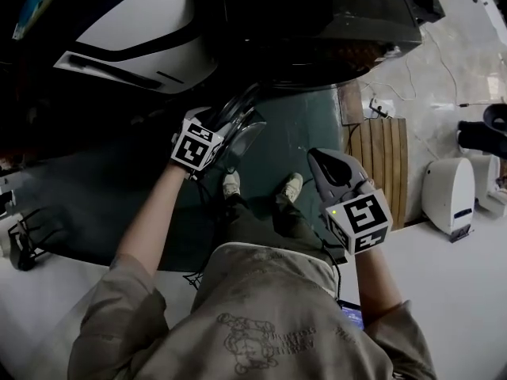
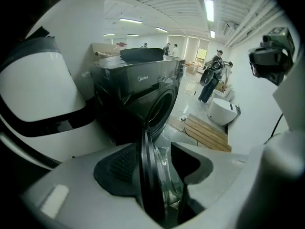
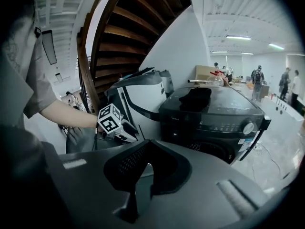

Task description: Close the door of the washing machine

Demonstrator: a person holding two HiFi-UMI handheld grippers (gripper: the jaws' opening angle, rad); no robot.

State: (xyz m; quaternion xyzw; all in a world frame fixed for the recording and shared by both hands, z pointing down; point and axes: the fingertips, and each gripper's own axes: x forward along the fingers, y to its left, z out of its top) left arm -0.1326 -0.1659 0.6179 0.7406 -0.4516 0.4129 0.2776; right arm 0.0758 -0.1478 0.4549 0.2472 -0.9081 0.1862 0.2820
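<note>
Left gripper (image 2: pixel 159 163) is clamped on the rim of the washing machine door (image 1: pixel 242 125). The door sits edge-on between the jaws, its long line running straight ahead from the gripper to the front of the washing machine (image 3: pixel 214 113). The door is open, swung well out. The drum opening (image 2: pixel 159 109) lies ahead and slightly right of the gripper, and the glass bulge faces that side too, so I'd judge the closing swing goes to the gripper's right, on an arc about the hinge.

Right gripper (image 3: pixel 143 173) has jaws drawn together with nothing in them and hangs well off to the side. Left is clearly the working hand.

White rounded housing (image 2: pixel 38 94) sits close on the left gripper's left, wooden pallet (image 2: pixel 207 130) on the floor ahead-right. Nothing visible between door and opening. The person's shoes (image 1: pixel 231 184) are below the door, so watch the swing.
</note>
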